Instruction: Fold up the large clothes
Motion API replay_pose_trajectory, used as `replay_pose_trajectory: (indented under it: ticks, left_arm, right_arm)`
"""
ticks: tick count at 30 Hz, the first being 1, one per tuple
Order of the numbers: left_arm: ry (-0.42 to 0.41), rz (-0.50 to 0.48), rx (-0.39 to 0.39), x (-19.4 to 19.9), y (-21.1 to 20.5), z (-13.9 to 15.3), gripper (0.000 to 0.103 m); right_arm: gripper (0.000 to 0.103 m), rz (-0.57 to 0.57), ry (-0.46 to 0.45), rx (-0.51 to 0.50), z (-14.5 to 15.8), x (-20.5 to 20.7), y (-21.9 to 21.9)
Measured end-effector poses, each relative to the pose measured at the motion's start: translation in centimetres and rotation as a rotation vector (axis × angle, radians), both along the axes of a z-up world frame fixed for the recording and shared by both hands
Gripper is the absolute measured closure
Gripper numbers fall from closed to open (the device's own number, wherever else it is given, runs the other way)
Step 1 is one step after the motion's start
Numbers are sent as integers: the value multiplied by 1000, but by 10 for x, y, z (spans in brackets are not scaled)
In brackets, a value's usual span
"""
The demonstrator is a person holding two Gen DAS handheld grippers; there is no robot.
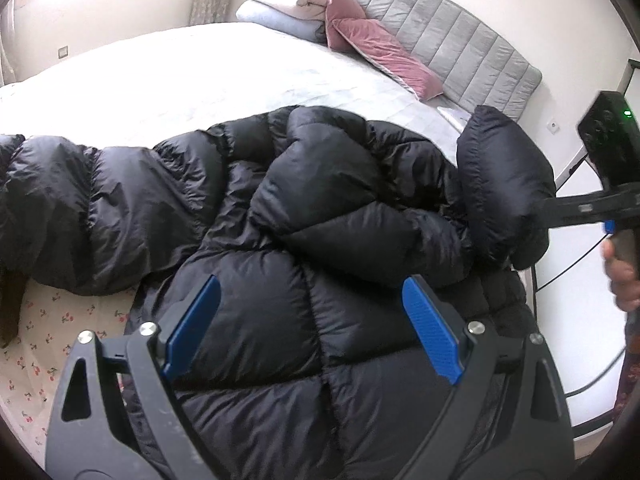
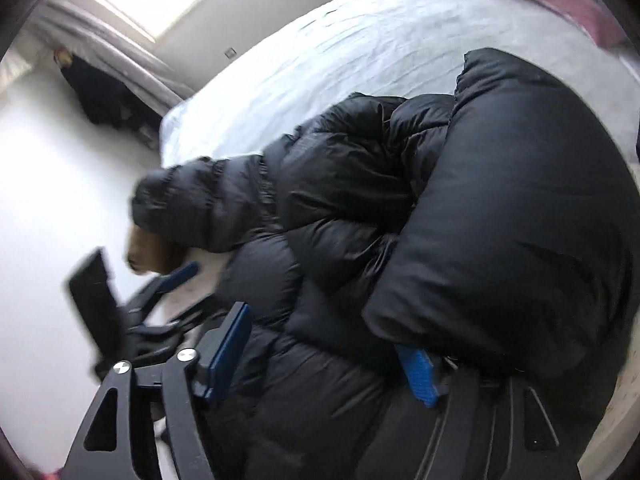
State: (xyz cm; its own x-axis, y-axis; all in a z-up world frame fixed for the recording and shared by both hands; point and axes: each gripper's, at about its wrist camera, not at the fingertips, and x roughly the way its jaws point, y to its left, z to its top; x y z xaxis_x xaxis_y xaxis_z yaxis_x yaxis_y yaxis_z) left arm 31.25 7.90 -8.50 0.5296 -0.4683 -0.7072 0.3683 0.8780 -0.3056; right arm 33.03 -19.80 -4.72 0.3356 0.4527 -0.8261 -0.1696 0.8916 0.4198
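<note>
A black puffer jacket (image 1: 320,220) lies spread across the near side of the bed; one sleeve (image 1: 80,208) stretches out to the left. Its other sleeve (image 1: 504,184) is folded up and over at the right, bulging above the body. My left gripper (image 1: 312,316) hovers over the jacket's lower body, open, nothing between its blue pads. In the right wrist view my right gripper (image 2: 324,364) is open, straddling the jacket's edge, with the folded sleeve (image 2: 500,220) resting over its right finger (image 2: 418,376). The left gripper (image 2: 192,292) shows there blurred at lower left.
White bed sheet (image 1: 200,80) beyond the jacket, pink cushions (image 1: 376,44) and folded blankets (image 1: 276,4) by the grey headboard (image 1: 460,40). Floral sheet (image 1: 48,344) at near left. A person's hand (image 1: 624,280) and cables at the right edge. Something brown (image 2: 152,252) under the outstretched sleeve's end.
</note>
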Motion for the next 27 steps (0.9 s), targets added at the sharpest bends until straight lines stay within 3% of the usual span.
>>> replay_pose_trajectory:
  ticks: [4,10,14,17,20,22,24,27]
  left_arm:
    - [-16,-46,14,-6,-24,9,11]
    - [-47,-110,43,-22,-50,17,11]
    - [-55,-134,66,-29,-60,17,11]
    - [-64,-164,72,-37,-70,19,11]
    - [-67,-194,75,-46,-82,19,11]
    - [-68,-214,88,-50,-90,19,11]
    - [-70,-230,102,-54,-98,17,11]
    - [-83,-258,125,-59,-110,16,11]
  right_arm:
    - [26,9,24,84,31,-16,-11]
    - [26,25,18,35,57,-25,-3]
    - [26,34,-76,85,90,-49,-11]
    - [26,0,-173,62,108,-66,-33]
    - [26,-84,-206,31,101,-72,-75]
    - [26,-132,-238,-40,85,-76,-108]
    - [26,-116,-288,-159,69,-84,-127]
    - [25,-32,-273,-253,39,-91,-142]
